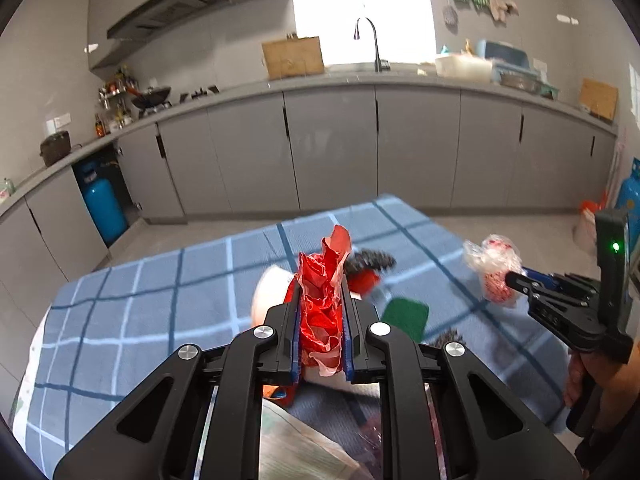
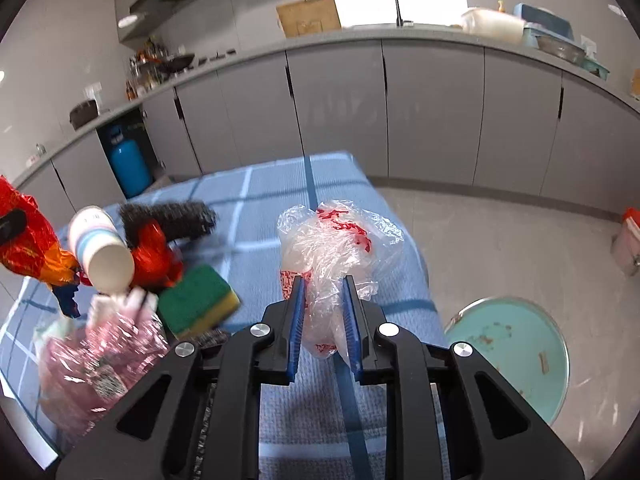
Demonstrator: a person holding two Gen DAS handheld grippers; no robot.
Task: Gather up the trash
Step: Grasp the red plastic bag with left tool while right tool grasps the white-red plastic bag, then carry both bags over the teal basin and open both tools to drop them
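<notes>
Your left gripper (image 1: 322, 312) is clamped on a crumpled red paper wrapper (image 1: 324, 280), which stands up between the blue pads above the blue checked tablecloth (image 1: 160, 300). Your right gripper (image 2: 325, 320) is clamped on a crumpled clear plastic bag with red print (image 2: 336, 248); the print is too creased to read.

Other items lie on the tablecloth to the left of the right gripper:
- a white paper cup with pale blue bands (image 2: 102, 248), lying on its side; its lettering is too small to read
- a green and yellow sponge (image 2: 198, 300), just beside the cup
- a dark wire scourer (image 2: 168, 220), behind the cup
- a pink plastic bag with a printed label (image 2: 100, 356), blurred and unreadable

A round teal bin (image 2: 516, 352) stands on the floor to the right of the table.
</notes>
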